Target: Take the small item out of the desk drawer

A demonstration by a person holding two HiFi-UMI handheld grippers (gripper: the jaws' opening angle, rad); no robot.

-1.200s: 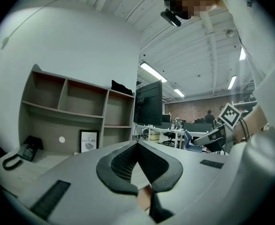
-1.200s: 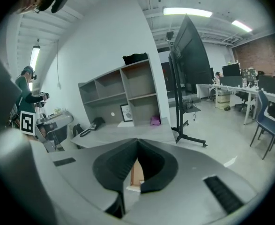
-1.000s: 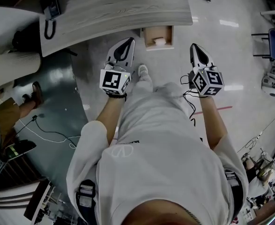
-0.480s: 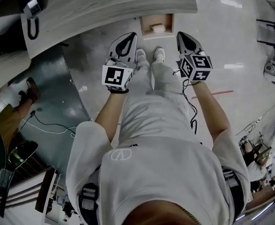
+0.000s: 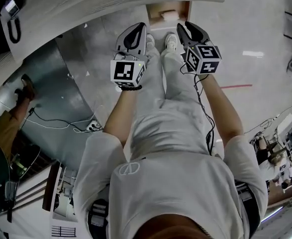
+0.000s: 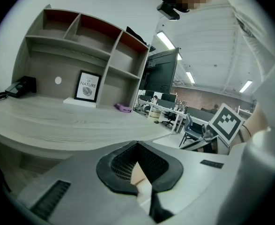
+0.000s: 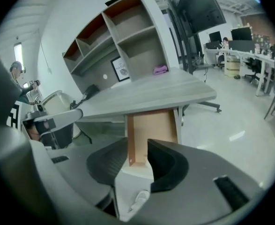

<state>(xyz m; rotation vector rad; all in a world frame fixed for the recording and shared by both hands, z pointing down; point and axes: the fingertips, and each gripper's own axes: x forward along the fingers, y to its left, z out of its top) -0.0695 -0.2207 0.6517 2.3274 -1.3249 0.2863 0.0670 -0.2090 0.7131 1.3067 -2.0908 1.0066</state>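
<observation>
Nearest, the left gripper has its jaws closed tip to tip with nothing in them. The right gripper has its jaws opening, a narrow gap between the pads and nothing in it, and it is lined up on the open wooden drawer just ahead. The head view shows the small pale item lying inside that drawer, well back from its front edge; I cannot tell what it is. The main risk, as I judge it, is the fit. The drawer is narrow, and jaws only partly apart may meet the item's top or push it further back instead of straddling it. Opened wider, they could knock the drawer's side walls or front lip. The cable trailing from the right gripper might also snag on the drawer's corner during the reach. A small light piece pinched near its edge could slip out on the way up. Beyond the drawer, the grey desk carries a telephone and a framed print under the shelf unit. The print reads "OF NATURE", and its smaller lines are too small to read. The cube on the left gripper bears only black-and-white square markers, and the emblem on the person's shirt has no legible letters.
</observation>
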